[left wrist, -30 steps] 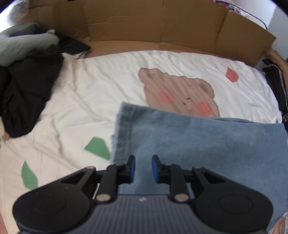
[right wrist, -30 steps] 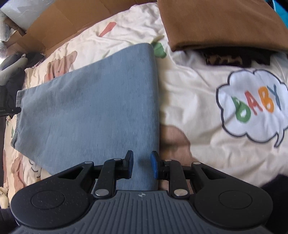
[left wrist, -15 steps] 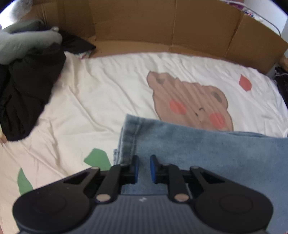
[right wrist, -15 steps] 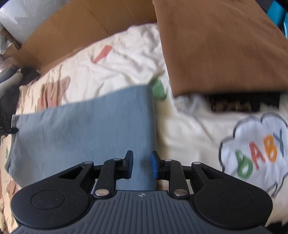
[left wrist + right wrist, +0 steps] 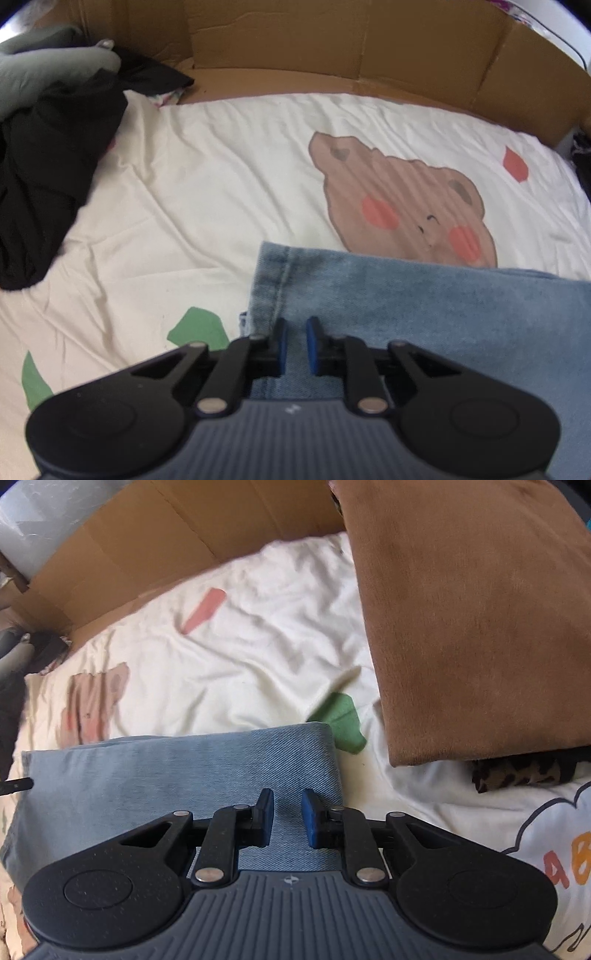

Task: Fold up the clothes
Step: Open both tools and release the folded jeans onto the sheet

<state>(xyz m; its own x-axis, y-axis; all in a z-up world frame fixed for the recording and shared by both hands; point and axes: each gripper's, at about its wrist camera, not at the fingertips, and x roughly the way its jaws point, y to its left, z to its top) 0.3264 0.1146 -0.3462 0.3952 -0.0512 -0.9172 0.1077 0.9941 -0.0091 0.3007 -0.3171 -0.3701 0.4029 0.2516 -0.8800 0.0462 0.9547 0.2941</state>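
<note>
Denim, pale blue: the folded jeans lie flat on a cream cartoon-print bedsheet. The left gripper sits at the hemmed cuff end, jaws narrowly parted with denim between them; whether they pinch it I cannot tell. The right gripper is over the jeans' folded end, jaws narrowly apart. A folded brown garment lies near.

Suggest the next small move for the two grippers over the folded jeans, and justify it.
Probably close both: the left gripper straddles denim beside the hem of the jeans, the right gripper straddles their folded end, and both have a narrow gap between the pads.
</note>
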